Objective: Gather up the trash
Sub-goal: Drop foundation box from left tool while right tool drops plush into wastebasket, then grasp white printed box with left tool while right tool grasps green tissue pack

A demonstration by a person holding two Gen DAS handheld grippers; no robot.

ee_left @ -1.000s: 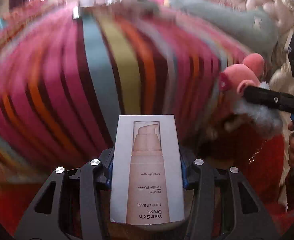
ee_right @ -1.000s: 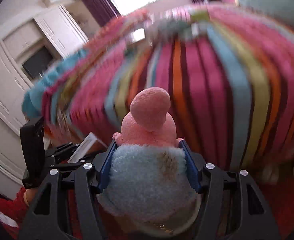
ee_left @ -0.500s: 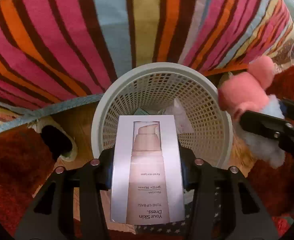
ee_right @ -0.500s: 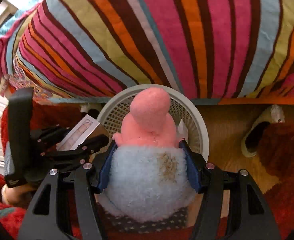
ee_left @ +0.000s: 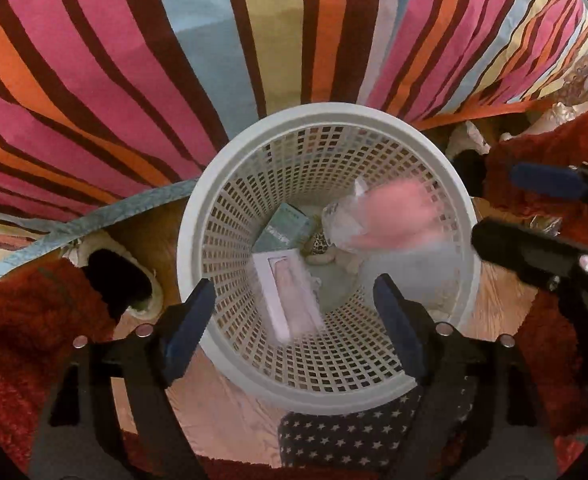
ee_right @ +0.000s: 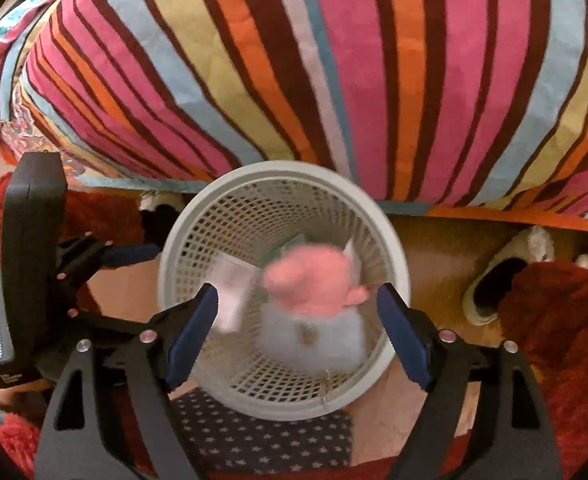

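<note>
Striped bed cover (ee_left: 141, 80) in pink, orange, brown and pale blue fills the upper half of both views, hanging down just behind the round white lattice plastic waste basket (ee_left: 460, 204), which stands on a wooden floor (ee_left: 213, 412). Shaggy red rug (ee_left: 17, 332) lies on the floor to either side of the basket, and a cream slipper with a dark opening (ee_left: 121, 284) sits on the floor just left of the basket in the left wrist view.

Above the basket's mouth the left gripper (ee_left: 294, 328) has its blue-padded fingers (ee_left: 185, 328) spread wide, with nothing between them. Below and between those fingers the white cosmetics carton printed with a beige pump bottle (ee_left: 289, 292) is blurred, tilted inside the basket and clear of both pads. Beyond it, on the basket's bottom, lie a pale green box (ee_left: 285, 228) and a crumpled clear wrapper (ee_left: 342, 220).

Over the same basket the right gripper (ee_right: 298, 332) also stands wide open. The pink and pale blue plush toy (ee_right: 314, 304) is blurred between its fingers (ee_right: 406, 344) but touches neither one, inside the basket's rim (ee_right: 277, 168); in the left wrist view the toy sits at the basket's right side.
</note>
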